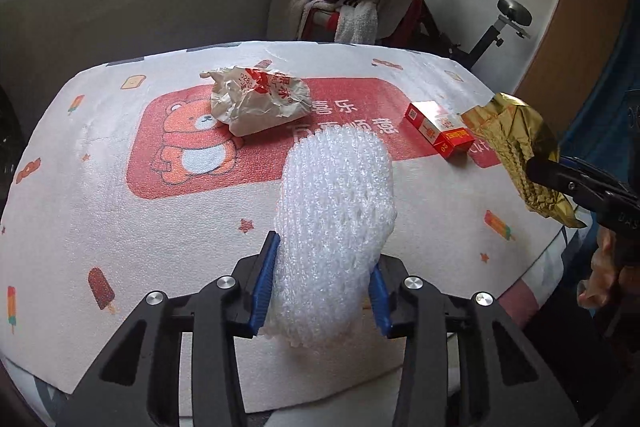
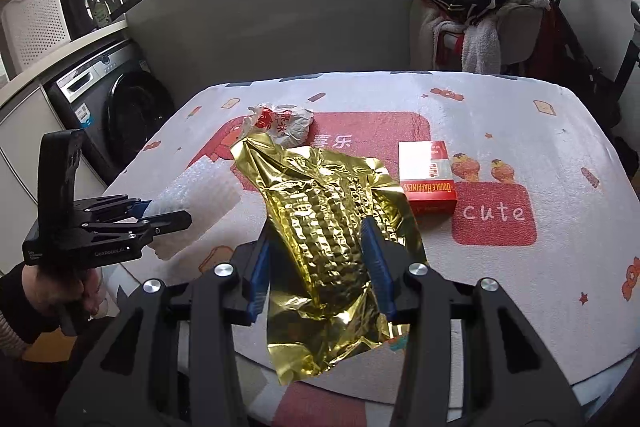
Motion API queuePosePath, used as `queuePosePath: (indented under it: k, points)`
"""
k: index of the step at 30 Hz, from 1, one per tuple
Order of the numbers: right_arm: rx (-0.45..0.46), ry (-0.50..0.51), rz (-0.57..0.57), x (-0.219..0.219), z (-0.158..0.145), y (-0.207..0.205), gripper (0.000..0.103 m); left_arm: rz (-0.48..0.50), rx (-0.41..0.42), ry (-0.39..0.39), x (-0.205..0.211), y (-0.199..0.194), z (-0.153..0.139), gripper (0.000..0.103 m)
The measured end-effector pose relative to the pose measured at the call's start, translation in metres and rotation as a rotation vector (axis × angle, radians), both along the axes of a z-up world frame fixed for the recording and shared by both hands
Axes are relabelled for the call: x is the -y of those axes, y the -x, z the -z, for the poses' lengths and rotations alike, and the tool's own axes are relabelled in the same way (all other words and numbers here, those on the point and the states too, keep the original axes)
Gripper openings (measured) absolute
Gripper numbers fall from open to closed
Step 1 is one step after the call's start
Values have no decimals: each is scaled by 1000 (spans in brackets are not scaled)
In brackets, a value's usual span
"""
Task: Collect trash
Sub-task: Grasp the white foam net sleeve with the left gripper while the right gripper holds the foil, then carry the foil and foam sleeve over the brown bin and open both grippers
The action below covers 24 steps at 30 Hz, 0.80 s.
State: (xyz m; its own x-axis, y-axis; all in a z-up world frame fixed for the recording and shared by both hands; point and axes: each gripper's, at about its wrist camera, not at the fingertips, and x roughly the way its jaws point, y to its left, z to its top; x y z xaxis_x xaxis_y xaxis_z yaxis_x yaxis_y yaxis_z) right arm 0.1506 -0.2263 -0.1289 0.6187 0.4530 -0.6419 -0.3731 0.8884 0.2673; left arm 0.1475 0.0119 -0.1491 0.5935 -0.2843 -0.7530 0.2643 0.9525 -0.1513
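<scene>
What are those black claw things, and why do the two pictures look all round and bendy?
They are grabbing tools, one in each of a person's hands. A tiny wide-eyed camera sits on each, which bends the picture. One picture looks along the left gripper, squeezing a white foam net. The other looks along the right gripper, pinching crinkly gold foil. On the table, which has a bear-print cover, a crumpled paper wrapper and a red box still lie, waiting to be picked up.
</scene>
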Motion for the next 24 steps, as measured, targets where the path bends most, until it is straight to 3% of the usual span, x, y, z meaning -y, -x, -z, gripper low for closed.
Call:
queuePosePath:
  k: [6,11,24]
  points:
    - [-13,-10,-6,2,0,30,45,48,29,17,21,62,-13,40]
    - [-16,-11,-28,-2,-1,59,45,28,39,59,21,104,-21,40]
    - [-93,-13,-114,-4,9,133,45,-5,79,75,15,167,-38,40]
